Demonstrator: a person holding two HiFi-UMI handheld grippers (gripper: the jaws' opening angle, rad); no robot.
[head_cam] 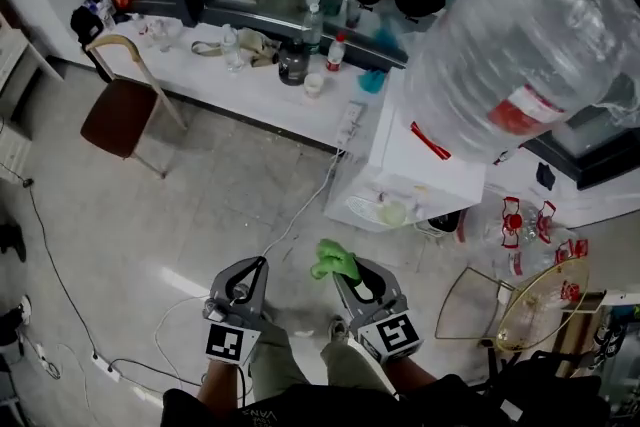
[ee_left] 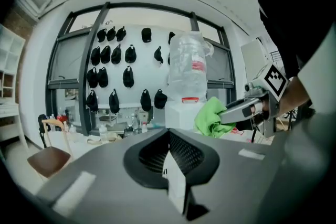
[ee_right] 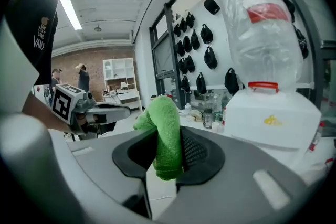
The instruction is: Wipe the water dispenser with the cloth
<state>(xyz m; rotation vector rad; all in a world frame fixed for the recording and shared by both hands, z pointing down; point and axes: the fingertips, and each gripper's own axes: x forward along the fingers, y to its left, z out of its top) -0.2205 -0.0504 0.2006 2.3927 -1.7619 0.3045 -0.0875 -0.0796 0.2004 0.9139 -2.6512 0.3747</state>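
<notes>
Cloth [ee_right: 165,134], green and bunched, sits clamped between the jaws of the right gripper [head_cam: 347,273], and its free end bulges up past the tips. The left gripper [head_cam: 260,265] is beside it, a little apart, its jaws pressed together with nothing between them. Both are held low in front of the person, over the pale floor [head_cam: 150,215], and point toward the water dispenser [head_cam: 425,170]. The dispenser stands ahead and to the right, touched by neither cloth nor gripper. It is a white box with a large clear bottle [head_cam: 530,25] upended on top, and the bottle has a red label on its side. A white cable [head_cam: 305,212] runs across the floor from near the dispenser toward the person's feet. A long white counter [head_cam: 195,72] runs along the wall to the dispenser's left, carrying bottles, cups and other small things. A chair [head_cam: 120,110] with a brown seat stands at the counter's left part. Black things [ee_left: 128,76], bags or caps, hang in rows above the counter.
</notes>
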